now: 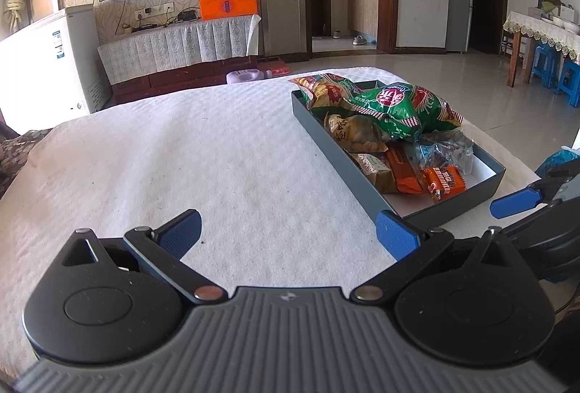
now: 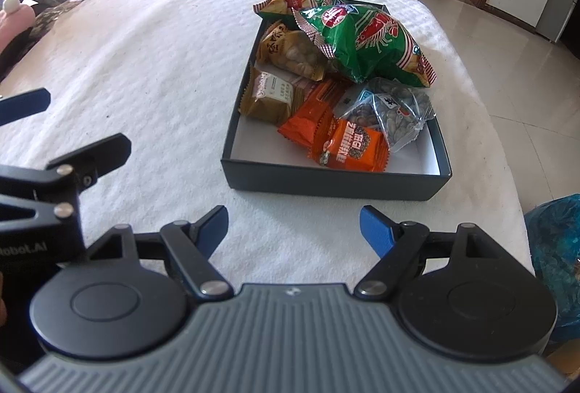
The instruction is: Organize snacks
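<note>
- Snacks all sit inside my dark box (image 2: 326, 181) on the white cloth (image 2: 145, 66): green bag (image 2: 366, 41) at the far end, orange packet (image 2: 351, 146) nearest me.
- My right tongs (image 2: 293, 230) hang spread wide and empty, with the box just ahead at 12 o'clock, apart from the tips.
- My left tongs (image 1: 290, 233) are also spread and empty over bare cloth; the box (image 1: 337, 153) lies at 1 o'clock, its near corner just beside the right fingertip (image 1: 395, 233).

Glossy plastic snack bags (image 2: 362, 41), matt box (image 2: 326, 182)
</note>
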